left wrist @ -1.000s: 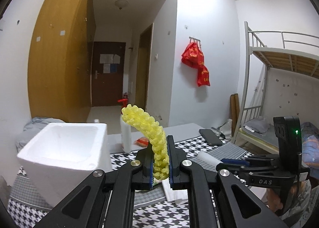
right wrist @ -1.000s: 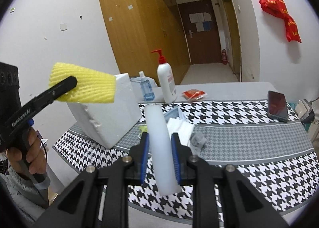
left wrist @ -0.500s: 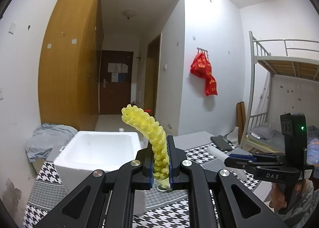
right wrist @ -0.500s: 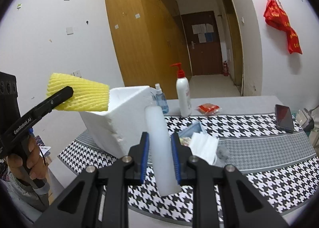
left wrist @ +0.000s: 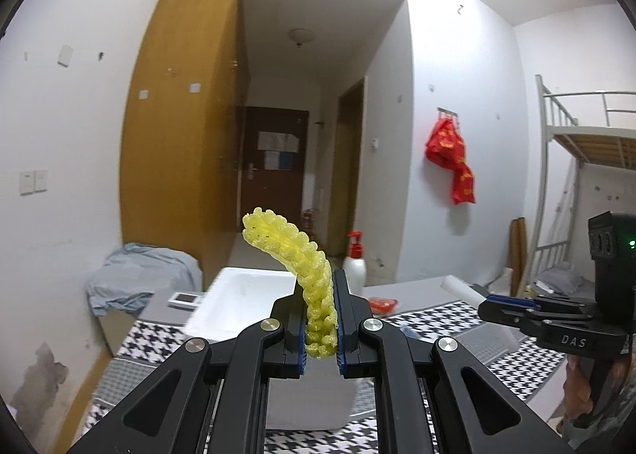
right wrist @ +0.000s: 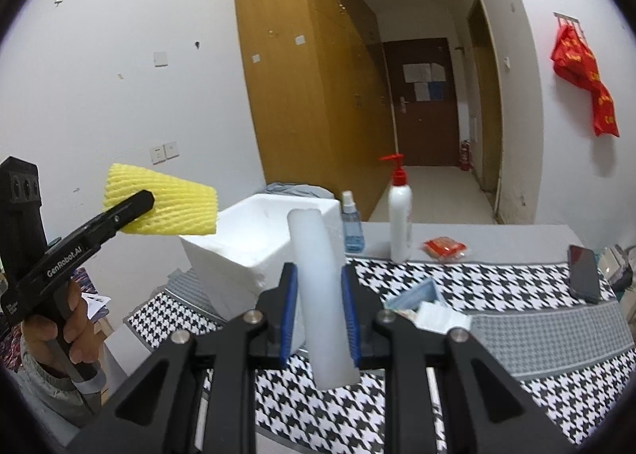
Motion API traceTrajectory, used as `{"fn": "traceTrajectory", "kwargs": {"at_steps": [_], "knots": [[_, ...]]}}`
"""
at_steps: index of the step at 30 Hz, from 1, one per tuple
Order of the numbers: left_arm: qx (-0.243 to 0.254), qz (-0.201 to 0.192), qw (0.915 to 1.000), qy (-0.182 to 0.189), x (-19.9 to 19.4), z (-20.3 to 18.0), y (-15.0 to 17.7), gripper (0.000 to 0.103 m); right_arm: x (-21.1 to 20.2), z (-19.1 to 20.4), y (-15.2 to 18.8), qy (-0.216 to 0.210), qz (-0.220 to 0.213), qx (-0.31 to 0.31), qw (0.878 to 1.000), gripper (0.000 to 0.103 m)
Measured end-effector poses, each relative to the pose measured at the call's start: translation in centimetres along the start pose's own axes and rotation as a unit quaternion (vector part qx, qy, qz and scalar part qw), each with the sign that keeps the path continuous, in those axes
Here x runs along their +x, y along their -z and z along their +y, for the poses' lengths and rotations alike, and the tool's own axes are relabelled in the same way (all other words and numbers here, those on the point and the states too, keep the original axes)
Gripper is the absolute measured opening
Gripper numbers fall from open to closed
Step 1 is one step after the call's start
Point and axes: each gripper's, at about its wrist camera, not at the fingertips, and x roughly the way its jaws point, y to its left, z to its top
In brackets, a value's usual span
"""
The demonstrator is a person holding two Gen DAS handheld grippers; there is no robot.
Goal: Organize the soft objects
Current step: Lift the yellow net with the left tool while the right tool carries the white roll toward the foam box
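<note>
My left gripper (left wrist: 321, 319) is shut on a yellow foam net sleeve (left wrist: 302, 271) that curves up and to the left. In the right wrist view the sleeve (right wrist: 167, 207) hangs in the air left of the white foam box (right wrist: 254, 247). My right gripper (right wrist: 320, 311) is shut on a white foam tube (right wrist: 318, 295), held upright above the checked tablecloth in front of the box. From the left wrist view the box (left wrist: 242, 299) lies just beyond the sleeve, and the right gripper (left wrist: 489, 305) with its tube (left wrist: 457, 287) is at the right.
A pump bottle (right wrist: 399, 223), a blue spray bottle (right wrist: 351, 227), a red packet (right wrist: 443, 247), white tissues (right wrist: 441, 315) and a black phone (right wrist: 584, 271) lie on the table (right wrist: 536, 334). A bunk bed (left wrist: 584, 160) stands at the right.
Both grippers have risen with their loads. The foam box and table now sit lower and farther off in both views, and the left gripper has moved back from the box.
</note>
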Motion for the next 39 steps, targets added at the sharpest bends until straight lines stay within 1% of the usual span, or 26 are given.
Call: {"fn": "traceTrajectory", "kwargs": {"at_steps": [7,16,25,39], "knots": [[-0.012,0.007,0.9997,-0.019,0.0,1.7,-0.3,0.011,2.0,2.2,-1.2,-0.016,0.004,-0.017,1.0,0.026],[-0.012,0.015,0.9997,-0.015,1.4,3.2,-0.9,0.011,4.2,4.6,-2.7,-0.029,0.009,-0.036,0.999,0.026],[-0.015,0.027,0.9994,-0.016,3.0,3.9,-0.8,0.011,5.8,5.8,-4.1,-0.03,-0.004,-0.047,0.998,0.026],[-0.013,0.036,0.9988,-0.03,5.0,4.7,-1.3,0.011,9.1,6.3,-5.6,-0.027,0.022,-0.058,0.998,0.026]]}}
